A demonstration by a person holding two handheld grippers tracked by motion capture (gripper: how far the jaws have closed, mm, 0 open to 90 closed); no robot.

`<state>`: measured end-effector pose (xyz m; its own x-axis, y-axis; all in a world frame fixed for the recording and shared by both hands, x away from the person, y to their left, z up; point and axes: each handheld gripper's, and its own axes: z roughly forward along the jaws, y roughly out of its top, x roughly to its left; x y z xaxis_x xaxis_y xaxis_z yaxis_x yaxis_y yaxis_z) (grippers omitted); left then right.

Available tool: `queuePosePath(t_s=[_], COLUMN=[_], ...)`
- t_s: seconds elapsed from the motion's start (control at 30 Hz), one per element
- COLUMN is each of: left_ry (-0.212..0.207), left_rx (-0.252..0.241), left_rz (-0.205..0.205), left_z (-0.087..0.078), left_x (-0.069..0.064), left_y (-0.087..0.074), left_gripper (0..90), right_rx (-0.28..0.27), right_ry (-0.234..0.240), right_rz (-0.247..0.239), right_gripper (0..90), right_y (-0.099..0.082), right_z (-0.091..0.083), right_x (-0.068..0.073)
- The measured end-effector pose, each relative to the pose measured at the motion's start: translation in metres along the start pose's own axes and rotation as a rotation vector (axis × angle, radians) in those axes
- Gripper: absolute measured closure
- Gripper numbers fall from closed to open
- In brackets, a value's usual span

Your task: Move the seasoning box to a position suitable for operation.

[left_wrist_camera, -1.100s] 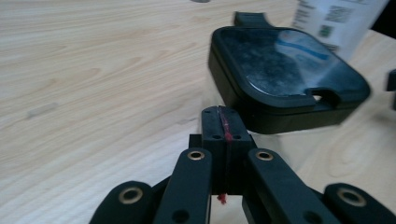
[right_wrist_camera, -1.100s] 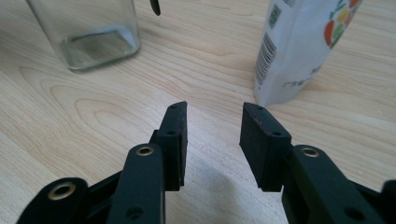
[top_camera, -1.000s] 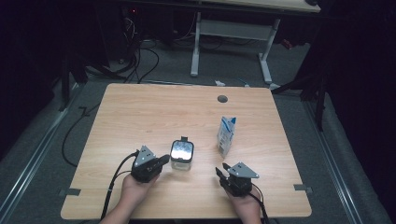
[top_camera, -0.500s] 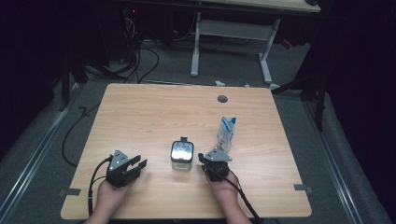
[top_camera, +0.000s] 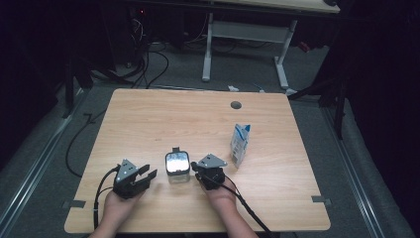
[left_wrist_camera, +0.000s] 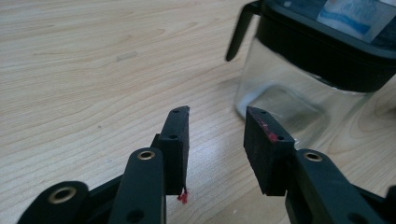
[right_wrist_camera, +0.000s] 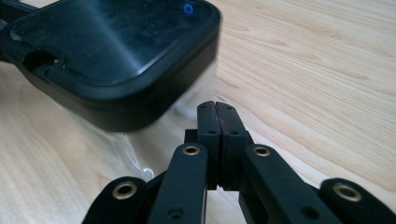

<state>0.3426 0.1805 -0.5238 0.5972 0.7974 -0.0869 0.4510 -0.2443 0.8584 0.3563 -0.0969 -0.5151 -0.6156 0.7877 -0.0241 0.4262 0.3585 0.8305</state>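
Right hand-held gripper (top_camera: 197, 167) reached jar (top_camera: 177, 163), seemingly touching; left side free.

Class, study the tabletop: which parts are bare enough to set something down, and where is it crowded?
Bare: the whole far half of the table, up to the grommet hole, and the near right corner beyond the carton. Crowded: the near middle, where the left gripper, jar and right gripper cluster.

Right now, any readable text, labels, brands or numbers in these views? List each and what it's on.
No text can be read.
Carton: blue and white print on its faces, too small and blurred to read.
Jar: its black lid bears a small blue ring mark, no letters; the reflection in the lid shows blue and white shapes, unreadable.
Grippers and table: no lettering visible.
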Motion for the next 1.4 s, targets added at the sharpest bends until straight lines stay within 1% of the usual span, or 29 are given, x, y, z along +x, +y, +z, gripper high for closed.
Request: queuePosePath(t_s=[0.07, 0.13, 0.17, 0.27, 0.3, 0.4, 0.43, 0.47, 0.5, 0.57, 0.6, 0.7, 0.73, 0.77, 0.8, 0.83, 0.93, 0.97, 1.0, 1.07, 1.1, 1.17, 1.2, 1.23, 1.37, 1.4], left_ry=[-0.015, -0.029, -0.036, -0.047, -0.047, -0.053, -0.053, -0.058, -0.052, -0.057, -0.062, -0.062, -0.071, -0.071, -0.086, -0.086, -0.106, -0.106, -0.12, -0.125, -0.134, -0.137, -0.137, -0.134, -0.121, -0.111], left_rx=[0.001, 0.004, 0.005, 0.001, 0.0, -0.004, 0.0, 0.005, 0.006, 0.01, 0.017, 0.02, 0.021, 0.022, 0.025, 0.025, 0.026, 0.026, 0.025, 0.025, 0.026, 0.025, 0.025, 0.025, 0.016, 0.013], left_rz=[-0.009, -0.015, -0.018, -0.016, -0.016, -0.013, -0.006, -0.004, -0.001, -0.006, -0.005, 0.009, 0.011, 0.018, 0.017, 0.017, 0.029, 0.029, 0.028, 0.034, 0.041, 0.045, 0.056, 0.058, 0.049, 0.045], left_z=[0.001, 0.003, 0.004, 0.006, 0.006, 0.007, 0.007, 0.008, 0.008, 0.008, 0.009, 0.008, 0.009, 0.009, 0.011, 0.011, 0.016, 0.016, 0.018, 0.019, 0.02, 0.02, 0.019, 0.019, 0.016, 0.014], left_x=[-0.001, -0.002, -0.004, -0.009, -0.011, -0.017, -0.019, -0.021, -0.023, -0.024, -0.027, -0.034, -0.036, -0.038, -0.04, -0.04, -0.048, -0.048, -0.051, -0.053, -0.054, -0.055, -0.055, -0.054, -0.049, -0.047], left_y=[0.0, 0.001, 0.002, 0.004, 0.004, 0.005, 0.005, 0.006, 0.005, 0.005, 0.005, 0.005, 0.005, 0.005, 0.006, 0.006, 0.007, 0.007, 0.009, 0.009, 0.01, 0.01, 0.009, 0.009, 0.009, 0.009], left_gripper=[63.7, 65.6, 66.9, 71.9, 73.8, 77.7, 78.8, 79.9, 81.7, 82.4, 83.1, 83.8, 84.4, 84.5, 84.5, 84.5, 84.1, 83.9, 83.8, 83.7, 83.6, 83.6, 83.6, 83.5, 81.7, 81.3], right_rx=[-0.004, 0.005, 0.01, 0.004, -0.004, -0.034, -0.048, -0.059, -0.058, -0.055, -0.061, -0.054, -0.053, -0.055, -0.052, -0.052, -0.051, -0.051, -0.052, -0.05, -0.049, -0.047, -0.047, -0.045, -0.041, -0.039], right_ry=[-0.011, -0.042, -0.057, -0.095, -0.108, -0.146, -0.155, -0.159, -0.161, -0.17, -0.179, -0.174, -0.174, -0.174, -0.173, -0.173, -0.174, -0.174, -0.173, -0.175, -0.176, -0.178, -0.177, -0.178, -0.183, -0.185], right_rz=[-0.012, -0.027, -0.026, -0.006, 0.005, 0.017, 0.028, 0.036, 0.036, 0.03, 0.05, 0.062, 0.068, 0.069, 0.073, 0.073, 0.078, 0.078, 0.086, 0.087, 0.088, 0.09, 0.089, 0.092, 0.098, 0.096], right_gripper=[89.4, 89.0, 89.0, 88.7, 88.5, 87.3, 87.2, 87.0, 86.7, 86.7, 86.6, 86.5, 86.4, 86.3, 86.0, 86.0, 85.4, 85.4, 85.3, 85.2, 85.1, 85.0, 85.0, 84.7, 83.8, 83.6], right_y=[-0.003, -0.009, -0.014, -0.028, -0.034, -0.045, -0.048, -0.051, -0.052, -0.054, -0.058, -0.062, -0.063, -0.063, -0.064, -0.064, -0.064, -0.064, -0.064, -0.064, -0.064, -0.064, -0.064, -0.064, -0.065, -0.065], right_z=[-0.006, -0.015, -0.021, -0.039, -0.047, -0.064, -0.07, -0.075, -0.079, -0.083, -0.088, -0.089, -0.089, -0.088, -0.088, -0.088, -0.089, -0.089, -0.09, -0.09, -0.09, -0.09, -0.089, -0.089, -0.089, -0.089], right_x=[-0.002, -0.007, -0.01, -0.022, -0.025, -0.031, -0.032, -0.034, -0.036, -0.038, -0.044, -0.048, -0.05, -0.05, -0.051, -0.051, -0.052, -0.052, -0.053, -0.053, -0.053, -0.053, -0.054, -0.054, -0.055, -0.055])
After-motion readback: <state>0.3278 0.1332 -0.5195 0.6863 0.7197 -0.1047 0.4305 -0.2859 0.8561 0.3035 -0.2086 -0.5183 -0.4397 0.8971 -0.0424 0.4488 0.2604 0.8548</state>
